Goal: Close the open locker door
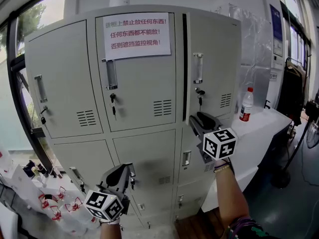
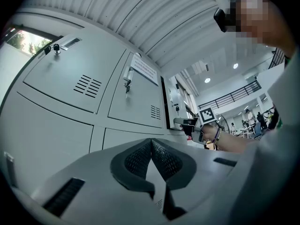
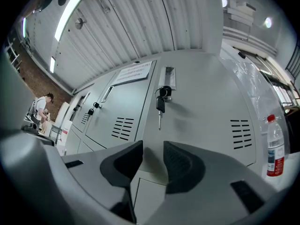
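A bank of grey lockers (image 1: pixel 75 83) fills the head view. Its upper right door (image 1: pixel 214 59) stands slightly ajar, with a dark gap (image 1: pixel 185 68) along its left edge and a key (image 1: pixel 200 94) hanging in the lock. My right gripper (image 1: pixel 195 121) is held just below that door's lower left corner, open with nothing between its jaws. In the right gripper view the door (image 3: pixel 201 107) and its key (image 3: pixel 160 104) rise straight ahead of the gripper (image 3: pixel 153 149). My left gripper (image 1: pixel 119 176) is shut and empty, low before the lower lockers. Its own view shows the gripper (image 2: pixel 151 142) and the right gripper (image 2: pixel 180 122) beyond.
A paper notice (image 1: pixel 136 35) is taped on the upper middle door. A water bottle (image 1: pixel 245 104) stands on a white table (image 1: pixel 269 128) right of the lockers. Red-and-white packages (image 1: pixel 50 205) lie at lower left. A fan stand (image 1: pixel 284 176) is on the floor at right.
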### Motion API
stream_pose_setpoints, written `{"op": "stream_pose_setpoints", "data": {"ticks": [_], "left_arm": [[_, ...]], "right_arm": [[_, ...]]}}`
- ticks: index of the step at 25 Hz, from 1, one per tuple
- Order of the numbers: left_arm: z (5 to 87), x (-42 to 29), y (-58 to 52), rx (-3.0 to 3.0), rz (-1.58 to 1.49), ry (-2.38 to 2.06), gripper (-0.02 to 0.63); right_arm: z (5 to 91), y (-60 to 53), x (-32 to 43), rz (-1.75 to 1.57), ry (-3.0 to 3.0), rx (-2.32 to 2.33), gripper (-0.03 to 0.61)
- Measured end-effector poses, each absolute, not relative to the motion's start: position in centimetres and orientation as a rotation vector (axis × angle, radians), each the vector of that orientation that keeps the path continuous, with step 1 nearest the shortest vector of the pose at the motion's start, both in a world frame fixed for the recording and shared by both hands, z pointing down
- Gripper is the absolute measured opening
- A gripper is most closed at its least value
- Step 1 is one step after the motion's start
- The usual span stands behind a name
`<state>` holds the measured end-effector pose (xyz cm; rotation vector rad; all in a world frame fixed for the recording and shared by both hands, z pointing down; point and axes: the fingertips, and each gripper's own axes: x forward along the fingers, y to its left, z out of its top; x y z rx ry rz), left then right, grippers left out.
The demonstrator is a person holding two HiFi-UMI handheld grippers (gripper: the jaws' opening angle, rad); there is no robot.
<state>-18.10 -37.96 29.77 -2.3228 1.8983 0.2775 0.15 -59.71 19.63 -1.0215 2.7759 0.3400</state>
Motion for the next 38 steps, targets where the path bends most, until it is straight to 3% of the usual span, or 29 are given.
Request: {"op": "stream_pose_setpoints", "data": {"ticks": [38], "left_arm": [[31.2,-21.1,-36.7,-2.315,0.269,1.964,0.021]], "right_arm": [[21.6,-61.9,-1.5,0.245,2.791,-1.071,0.127]]}}
